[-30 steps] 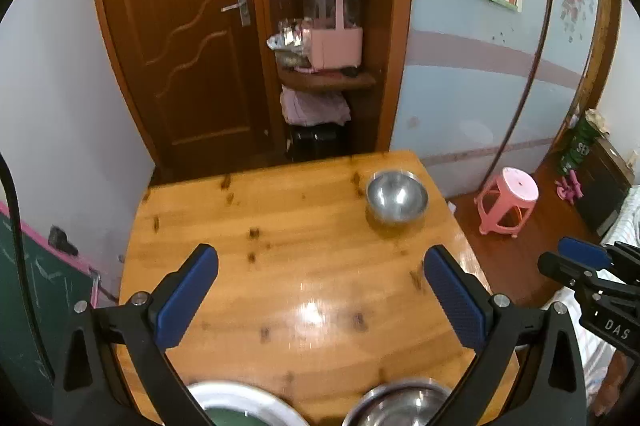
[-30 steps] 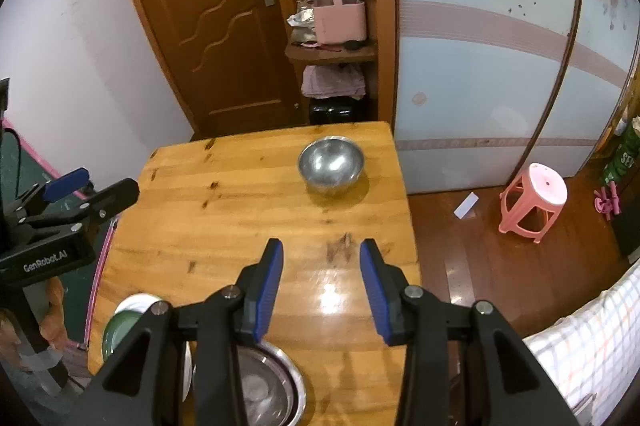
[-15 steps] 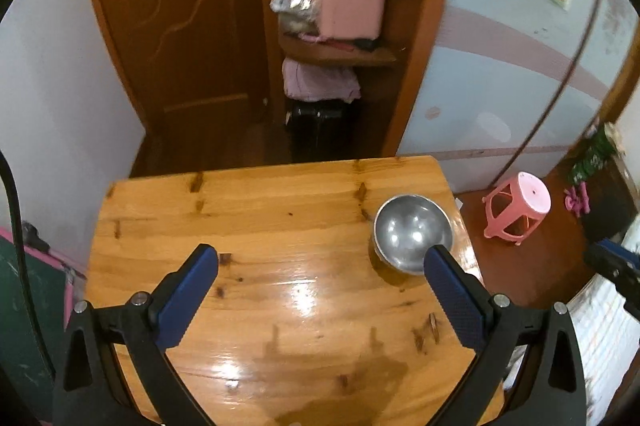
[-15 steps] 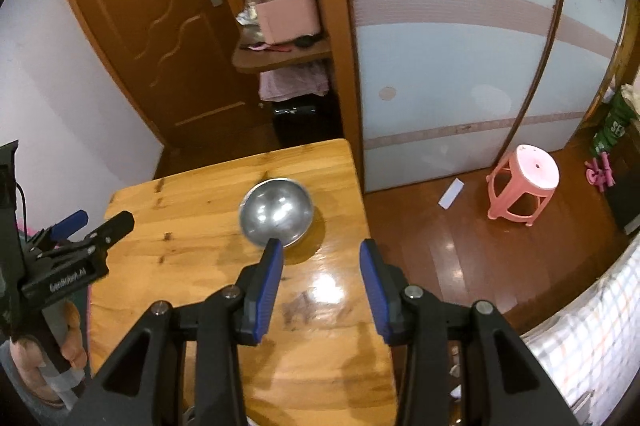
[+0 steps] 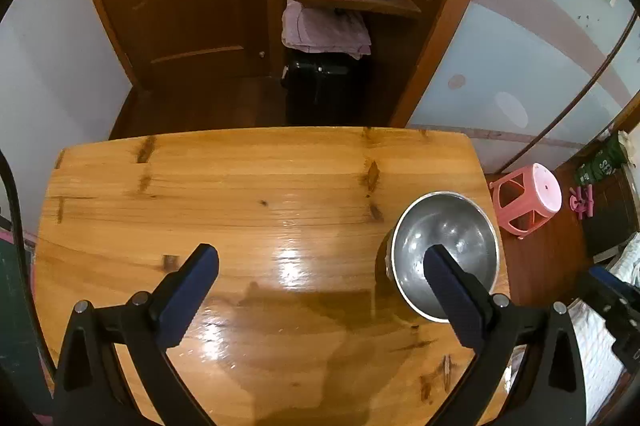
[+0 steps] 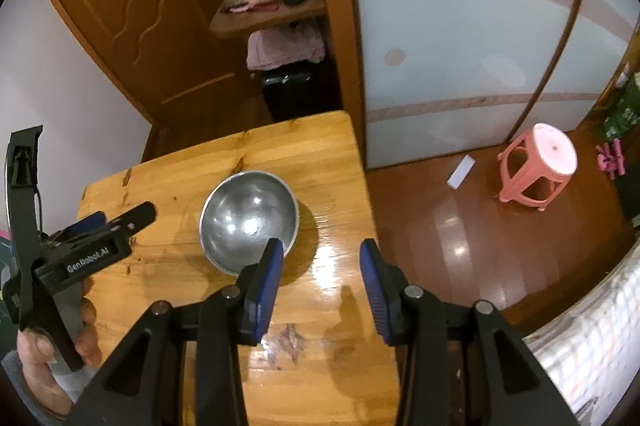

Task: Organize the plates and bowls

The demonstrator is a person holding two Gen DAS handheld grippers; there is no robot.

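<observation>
1. Jaws of the left gripper [image 5: 320,262] are spread wide, with nothing held between them.
2. Jaws of the right gripper [image 6: 321,252] are held partly apart, gripping nothing.
3. Beyond the right gripper's left fingertip, a steel bowl [image 6: 248,218] is seen upright on the wooden table [image 6: 312,145].

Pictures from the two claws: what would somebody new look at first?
Probably the shiny metal bowl, sitting alone near the far right corner of the glossy wooden table. Next come the blue-padded claws: the right claw hangs open with nothing in it, just beside the bowl, and the left claw gapes wide over the bare tabletop. Off the table, a bright pink stool stands on the floor to the right.
</observation>
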